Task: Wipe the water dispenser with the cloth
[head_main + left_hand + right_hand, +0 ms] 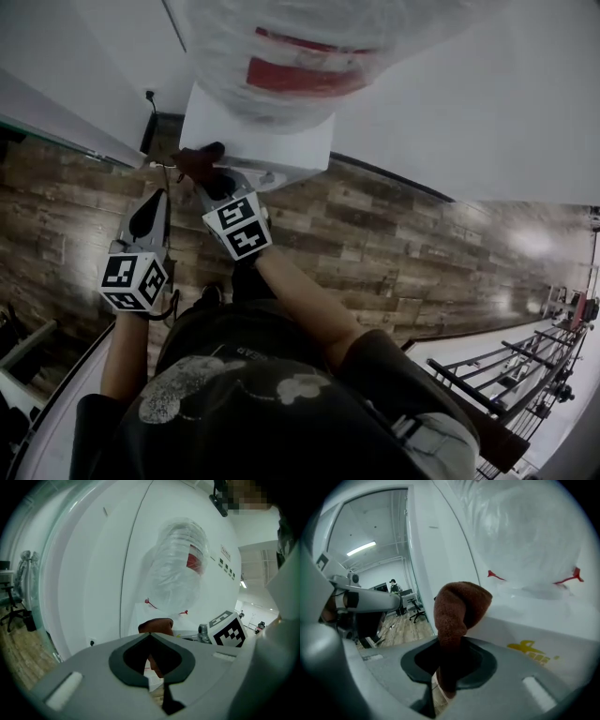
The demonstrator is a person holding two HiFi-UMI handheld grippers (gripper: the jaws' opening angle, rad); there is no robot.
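**Item 1: water dispenser** (267, 148). White cabinet, standing on a wood-plank floor (394, 234) against a white wall (450, 112). It is carrying on its top a large bottle (300, 47) wrapped in clear plastic, with a red label showing through.

**Item 2: cloth** (195, 161). Brown and bunched. In the head view it is sitting at the near left corner of the dispenser's top. In the right gripper view it is rising upright out of the jaws, its folded head (461, 603) showing against the white top edge just below the bottle. Whether it is pressing on the surface cannot be told.

**Item 3: right gripper** (212, 180). It is reaching up to that corner, with its jaws drawn narrow and pinching the cloth's lower end between them.

**Item 4: left gripper** (153, 208). It is hanging over the floor, just beside the right gripper and below the dispenser's left edge, apart from the cabinet. Its jaws are meeting tip to tip with nothing between them. Its own view is looking past the tips at the cloth and at the right gripper's marker cube (227, 629).
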